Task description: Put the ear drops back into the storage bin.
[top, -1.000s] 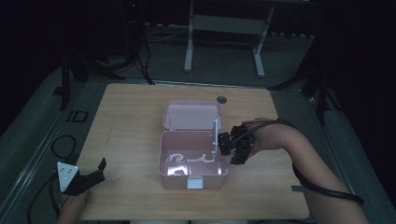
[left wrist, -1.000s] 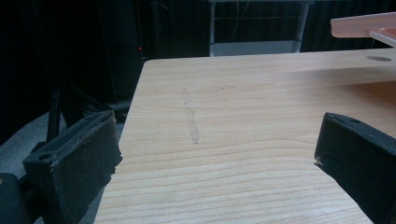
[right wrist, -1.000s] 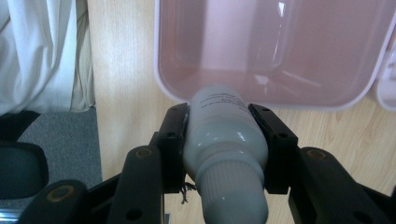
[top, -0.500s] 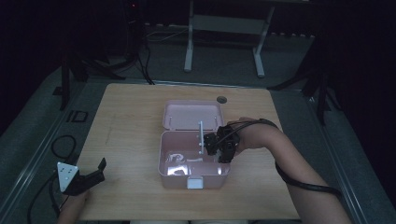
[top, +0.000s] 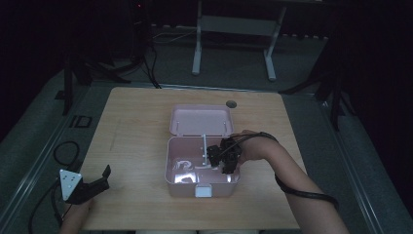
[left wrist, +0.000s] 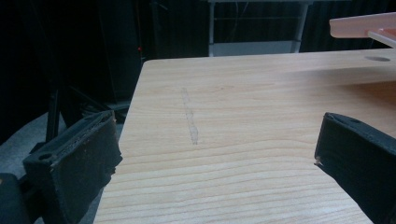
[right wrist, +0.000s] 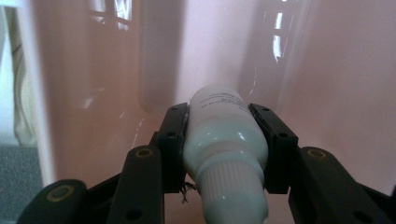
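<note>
- Dark room all round, with a pale wooden table [top: 136, 126] under a dim light and a metal stand on the floor beyond its far edge.
- Near the middle of the table sits a pink plastic box [top: 171, 161], its lid [top: 200, 119] thrown back flat on the far side and a white latch [top: 202, 190] on the near wall.
- My right gripper [top: 219, 158] reaches over the box's right wall and points down into it.
- Its two black pads are pressed on either side of a small white bottle [right wrist: 224, 135], so that gripper is clamped on the bottle.
- In the right gripper view the bottle lies along my jaws, ribbed cap end toward me and printed body pointing ahead.
- Just past the bottle's far end comes the glossy pink inner wall of the box, all around my fingers.
- Something pale and curled [top: 182, 165] lies on the box floor to the left of my right fingers; I cannot tell what it is.
- My left gripper [top: 95, 183] rests at the near left corner of the table, well apart from the box.
- Its jaws stand wide with nothing but bare wood grain between them, as the left gripper view shows.
- Ahead of those left fingers and off to the right, the edge of the pink lid shows, with a round hole [left wrist: 376, 59] in the tabletop near it.
</note>
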Demonstrator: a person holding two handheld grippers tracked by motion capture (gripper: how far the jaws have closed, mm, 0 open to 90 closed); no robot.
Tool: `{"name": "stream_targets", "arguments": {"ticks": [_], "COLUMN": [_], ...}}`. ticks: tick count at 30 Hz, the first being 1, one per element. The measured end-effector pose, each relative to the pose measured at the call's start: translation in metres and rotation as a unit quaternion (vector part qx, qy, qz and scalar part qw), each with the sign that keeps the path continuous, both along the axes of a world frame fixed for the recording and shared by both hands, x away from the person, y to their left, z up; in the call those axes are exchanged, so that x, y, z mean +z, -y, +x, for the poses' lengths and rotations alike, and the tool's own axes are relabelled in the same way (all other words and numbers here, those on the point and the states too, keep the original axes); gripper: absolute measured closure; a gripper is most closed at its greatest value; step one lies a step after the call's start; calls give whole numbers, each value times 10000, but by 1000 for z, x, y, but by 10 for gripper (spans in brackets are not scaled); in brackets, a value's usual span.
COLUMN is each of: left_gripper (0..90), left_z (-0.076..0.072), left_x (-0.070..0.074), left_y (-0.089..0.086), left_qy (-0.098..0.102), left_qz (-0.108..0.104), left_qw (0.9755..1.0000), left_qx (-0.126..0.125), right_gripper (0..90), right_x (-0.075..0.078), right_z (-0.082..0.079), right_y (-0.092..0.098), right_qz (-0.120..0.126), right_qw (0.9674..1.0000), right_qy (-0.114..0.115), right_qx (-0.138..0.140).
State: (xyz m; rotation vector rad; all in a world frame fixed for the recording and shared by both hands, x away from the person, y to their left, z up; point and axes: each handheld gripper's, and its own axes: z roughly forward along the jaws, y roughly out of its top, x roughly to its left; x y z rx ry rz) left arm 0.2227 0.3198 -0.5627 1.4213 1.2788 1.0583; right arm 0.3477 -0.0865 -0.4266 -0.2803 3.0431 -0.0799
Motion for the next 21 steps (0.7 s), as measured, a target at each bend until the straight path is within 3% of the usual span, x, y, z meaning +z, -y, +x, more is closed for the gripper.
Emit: {"name": "stream_targets", "arguments": {"ticks": [8, 14, 17, 21], "left_gripper": [3, 3, 3, 3], "left_z": [0, 0, 0, 0], "left_x": [0, 0, 0, 0], "left_y": [0, 0, 0, 0], "left_qy": [-3, -7, -7, -4], "left_qz": [4, 8, 4, 5], "left_qw": [10000, 10000, 10000, 10000], "left_qx": [-4, -3, -4, -6], "right_gripper": [595, 594, 594, 594], "right_x": [-22, -27, -33, -43], "right_z": [5, 7, 6, 8], "right_y": [-1, -4, -6, -9], "right_qz": [-70, -32, -99, -234], "right_qw": [10000, 9999, 9999, 9996], "right_qy": [11, 73, 91, 37], "right_qx": [-55, -120, -55, -173]}}
